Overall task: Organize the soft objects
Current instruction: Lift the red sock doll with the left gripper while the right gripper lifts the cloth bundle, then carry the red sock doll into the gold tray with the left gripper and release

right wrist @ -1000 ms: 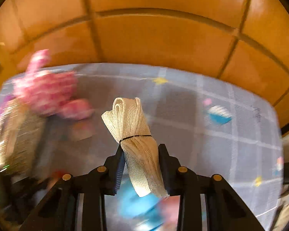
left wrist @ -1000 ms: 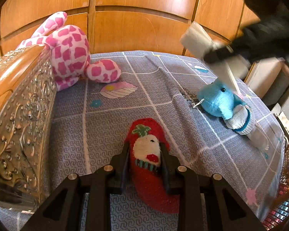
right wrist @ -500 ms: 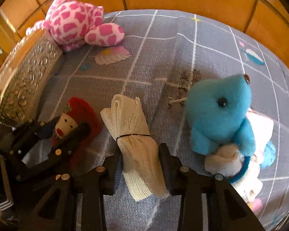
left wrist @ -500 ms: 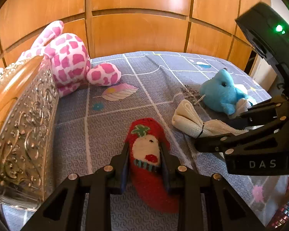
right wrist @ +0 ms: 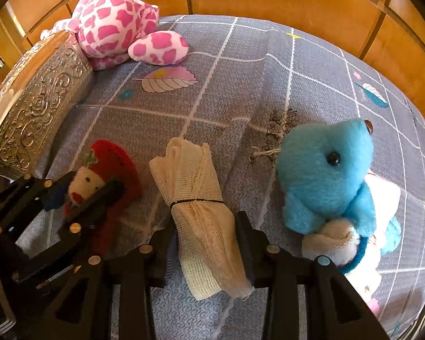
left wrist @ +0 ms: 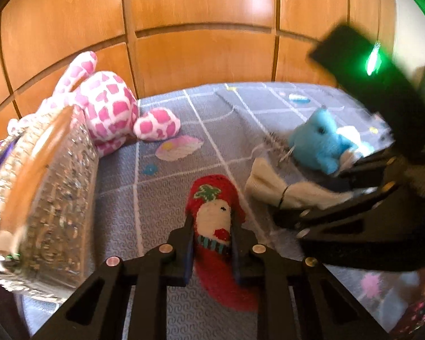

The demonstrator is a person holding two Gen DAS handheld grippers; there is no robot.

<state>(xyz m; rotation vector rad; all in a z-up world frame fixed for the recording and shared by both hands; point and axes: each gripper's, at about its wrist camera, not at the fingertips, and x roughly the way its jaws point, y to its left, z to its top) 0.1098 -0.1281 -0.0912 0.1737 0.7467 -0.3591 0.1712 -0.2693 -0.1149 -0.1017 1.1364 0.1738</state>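
The red knitted toy (left wrist: 216, 226) with the cream face lies on the grey patterned bedspread (right wrist: 240, 85), and everything else sits around it. The left gripper (left wrist: 211, 240) has it across the middle; its jaws are closing, both fingers pressing on the toy's sides.

Just to the right of the red toy, not touching it, lies the cream gauze roll (right wrist: 198, 212), tied round its waist with a thin dark band. The right gripper (right wrist: 206, 243) straddles its lower half with jaws parted. There is a gap between the left finger and the gauze, and the right finger is at most brushing it, so the roll seems to rest loose on the bedspread.

Further right of the red toy, beyond the gauze, sits the blue plush animal (right wrist: 328, 175), leaning on a small white bundle with a blue ring (right wrist: 337, 243). A little string tag trails from its left side.

To the left of the red toy stands an embossed silver box (right wrist: 36, 107), long and ornate. Behind the red toy, far back at the wooden panelled wall (left wrist: 201, 14), the pink-and-white spotted plush (right wrist: 119, 25) rests against the far end of the box.
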